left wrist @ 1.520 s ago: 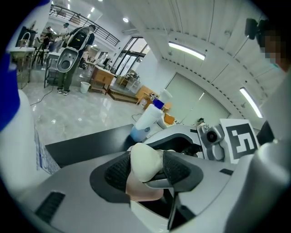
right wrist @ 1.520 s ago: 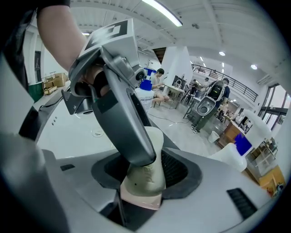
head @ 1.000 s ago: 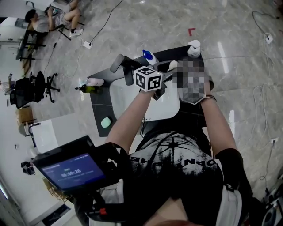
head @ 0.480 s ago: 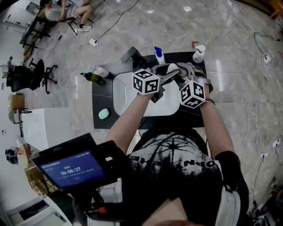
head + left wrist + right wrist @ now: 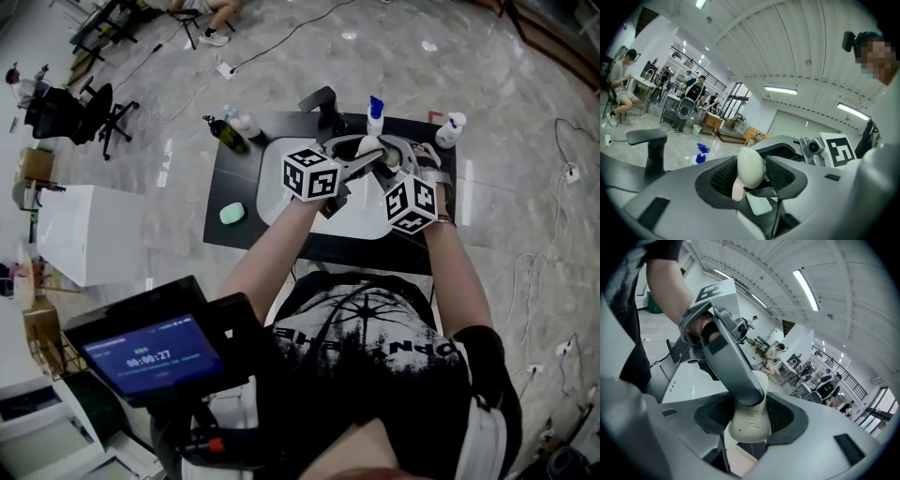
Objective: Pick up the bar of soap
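Note:
The bar of soap (image 5: 367, 146) is white and oval. It hangs above the white sink (image 5: 272, 192), held between both grippers. My left gripper (image 5: 361, 161) reaches in from the left, shut on the soap (image 5: 750, 166), whose narrow sides sit against both pads. My right gripper (image 5: 388, 161) comes from the right and is also shut on the soap (image 5: 749, 420). In the right gripper view, a grey jaw of the left gripper lies across the top of the bar. The two marker cubes sit close together over the basin.
The sink sits in a black counter (image 5: 225, 242). A pale green bar (image 5: 232, 214) lies on its left side. At the back stand a dark faucet (image 5: 323, 101), a blue-capped bottle (image 5: 376, 114), a white spray bottle (image 5: 449, 129) and bottles (image 5: 230, 129) at the left corner.
Both grippers have risen together with the soap between them. The counter and sink now look smaller and lower under them.

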Tool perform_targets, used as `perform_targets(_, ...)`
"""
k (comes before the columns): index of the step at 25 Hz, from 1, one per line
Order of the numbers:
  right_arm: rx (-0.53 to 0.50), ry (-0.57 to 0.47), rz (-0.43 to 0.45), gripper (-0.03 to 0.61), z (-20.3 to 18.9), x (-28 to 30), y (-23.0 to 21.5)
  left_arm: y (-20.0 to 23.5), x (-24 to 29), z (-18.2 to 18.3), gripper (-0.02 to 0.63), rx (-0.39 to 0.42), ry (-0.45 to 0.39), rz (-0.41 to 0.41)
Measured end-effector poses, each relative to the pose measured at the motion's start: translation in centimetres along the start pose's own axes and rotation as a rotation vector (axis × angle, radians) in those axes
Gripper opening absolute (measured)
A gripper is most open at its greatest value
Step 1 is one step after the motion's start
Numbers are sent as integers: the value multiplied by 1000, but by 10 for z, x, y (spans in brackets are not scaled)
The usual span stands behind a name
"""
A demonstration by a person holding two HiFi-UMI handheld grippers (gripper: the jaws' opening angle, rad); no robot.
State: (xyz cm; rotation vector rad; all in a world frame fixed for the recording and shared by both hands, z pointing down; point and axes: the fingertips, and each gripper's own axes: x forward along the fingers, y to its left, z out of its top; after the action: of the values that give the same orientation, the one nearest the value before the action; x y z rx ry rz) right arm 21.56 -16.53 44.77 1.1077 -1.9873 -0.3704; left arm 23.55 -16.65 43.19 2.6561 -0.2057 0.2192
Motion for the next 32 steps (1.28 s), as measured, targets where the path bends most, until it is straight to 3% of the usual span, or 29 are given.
perform_targets(8, -76, -74, 50, 213, 73, 8, 24, 4, -76, 17, 196, -10, -73, 86)
perform_targets(18, -172, -174, 132, 213, 105, 59, 63, 46, -131, 0, 196, -34, -138, 213)
perform_targets(32, -265, -301, 227, 213, 211, 88, 124, 65, -255, 1, 195, -47, -219, 381)
